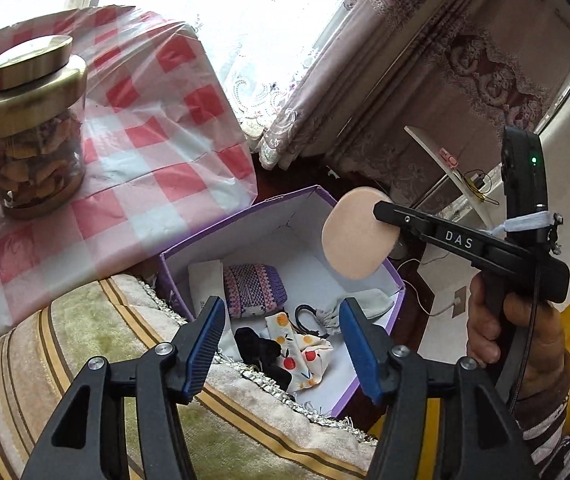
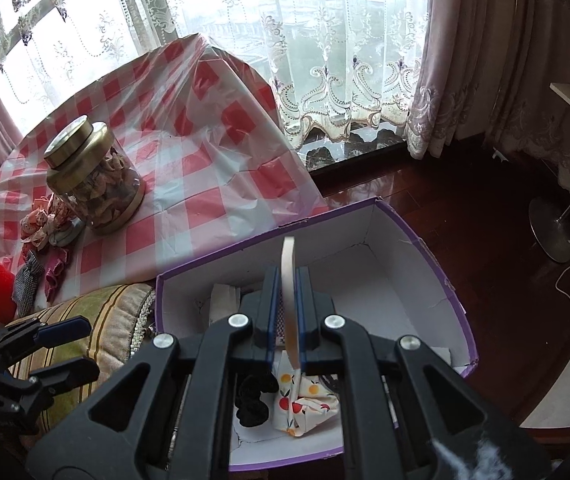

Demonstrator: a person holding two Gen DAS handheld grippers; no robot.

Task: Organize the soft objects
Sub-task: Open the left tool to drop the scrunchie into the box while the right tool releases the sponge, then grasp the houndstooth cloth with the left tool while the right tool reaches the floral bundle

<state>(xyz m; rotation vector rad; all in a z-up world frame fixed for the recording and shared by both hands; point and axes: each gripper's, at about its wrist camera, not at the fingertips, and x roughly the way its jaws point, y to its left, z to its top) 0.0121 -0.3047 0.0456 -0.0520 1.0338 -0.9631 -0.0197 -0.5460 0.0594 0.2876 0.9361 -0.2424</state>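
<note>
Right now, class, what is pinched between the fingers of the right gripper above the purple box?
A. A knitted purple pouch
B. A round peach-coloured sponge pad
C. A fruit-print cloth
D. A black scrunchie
B: the right gripper is shut on the round peach sponge pad, held edge-on over the purple box, while the fruit-print cloth, black scrunchie and knitted pouch lie inside the box.

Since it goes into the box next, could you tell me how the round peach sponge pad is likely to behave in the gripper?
The peach sponge pad is probably light: the right gripper holds it by one edge and it stays flat. It looks soft, so the shut pads likely squeeze it. Being thin, it would probably land flat in the purple box rather than roll.
</note>
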